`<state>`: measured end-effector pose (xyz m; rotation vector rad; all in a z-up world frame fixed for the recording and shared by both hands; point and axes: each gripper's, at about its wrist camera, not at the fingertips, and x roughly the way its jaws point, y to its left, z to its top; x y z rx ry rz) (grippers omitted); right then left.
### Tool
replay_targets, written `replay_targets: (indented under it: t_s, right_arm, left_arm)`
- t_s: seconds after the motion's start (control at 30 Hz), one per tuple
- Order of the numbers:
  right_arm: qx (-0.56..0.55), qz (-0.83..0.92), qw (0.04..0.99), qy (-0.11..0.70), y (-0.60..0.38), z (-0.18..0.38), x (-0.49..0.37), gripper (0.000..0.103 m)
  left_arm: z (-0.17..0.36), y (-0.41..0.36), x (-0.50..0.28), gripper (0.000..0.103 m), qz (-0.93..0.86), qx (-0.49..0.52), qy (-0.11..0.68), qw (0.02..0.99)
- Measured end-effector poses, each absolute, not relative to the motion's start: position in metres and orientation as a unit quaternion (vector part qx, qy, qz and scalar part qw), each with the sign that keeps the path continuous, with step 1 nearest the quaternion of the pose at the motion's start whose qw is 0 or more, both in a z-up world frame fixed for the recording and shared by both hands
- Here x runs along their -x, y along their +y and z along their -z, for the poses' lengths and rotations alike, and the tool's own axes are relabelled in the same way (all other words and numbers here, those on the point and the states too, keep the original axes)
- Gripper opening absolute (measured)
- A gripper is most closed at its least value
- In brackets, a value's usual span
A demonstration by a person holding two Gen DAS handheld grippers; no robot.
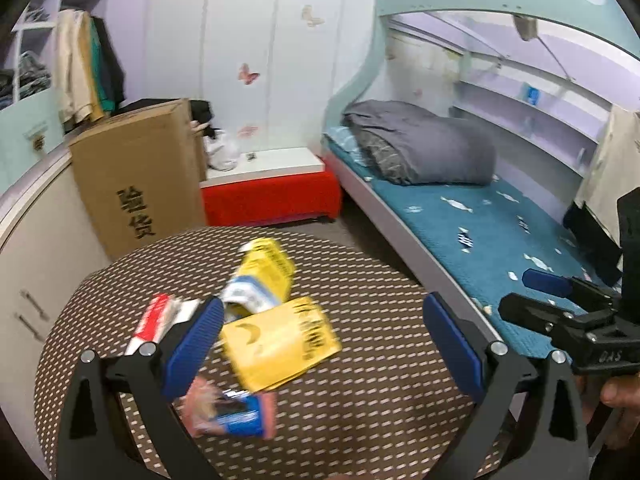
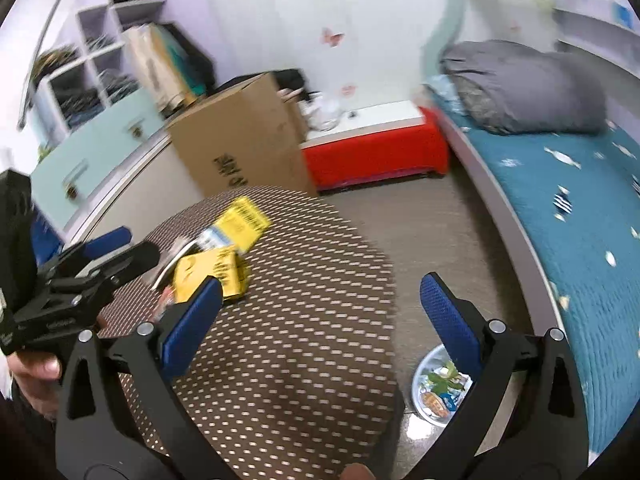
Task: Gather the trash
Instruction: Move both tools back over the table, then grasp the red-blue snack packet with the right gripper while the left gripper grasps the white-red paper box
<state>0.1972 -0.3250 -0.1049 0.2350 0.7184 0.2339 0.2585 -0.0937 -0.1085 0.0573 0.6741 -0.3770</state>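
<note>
Several wrappers lie on the round table (image 1: 380, 280) with its brown dotted cloth. A flat yellow packet (image 1: 280, 344) sits between my left gripper's (image 1: 322, 312) fingers, nearer the left one. Behind it lies a yellow and white packet (image 1: 264, 276), a red and white wrapper (image 1: 156, 316) is to the left, and a pink and blue one (image 1: 232, 412) lies close below. The left gripper is open and holds nothing. My right gripper (image 2: 320, 292) hangs open over the table's right part, away from the yellow packets (image 2: 216, 272). A small bin (image 2: 436, 392) holding trash stands on the floor.
A tall cardboard box (image 1: 140, 176) leans behind the table. A red bench (image 1: 272, 200) with a white top stands by the wall. The bed (image 1: 480, 224), with blue sheet and grey quilt (image 1: 420, 144), runs along the right. A person's hand (image 2: 36, 372) grips the left tool.
</note>
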Motion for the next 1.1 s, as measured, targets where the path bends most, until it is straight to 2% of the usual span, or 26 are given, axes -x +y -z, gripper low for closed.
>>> replay_targets:
  t_s: [0.7,0.77,0.9,1.03,1.1]
  right_arm:
    - [0.036,-0.345,0.850,0.396,-0.170,0.138,-0.227,0.096]
    - [0.059,-0.365,0.840,0.397,-0.151,0.144,-0.229,0.094]
    - [0.107,-0.385,0.820,0.409,-0.123,0.162,-0.239,0.078]
    - [0.133,-0.386,0.812,0.417,-0.110,0.180,-0.253,0.072]
    - [0.153,-0.381,0.809,0.421,-0.101,0.188,-0.258,0.066]
  left_arm:
    - [0.153,0.056,-0.256,0.097,0.030,0.014,0.368,0.929]
    - [0.159,0.065,-0.255,0.097,0.018,0.014,0.375,0.927]
    - [0.167,0.076,-0.250,0.097,0.004,0.015,0.384,0.923]
    - [0.171,0.083,-0.250,0.097,0.000,0.017,0.390,0.920]
    - [0.174,0.085,-0.251,0.097,0.005,0.015,0.394,0.919]
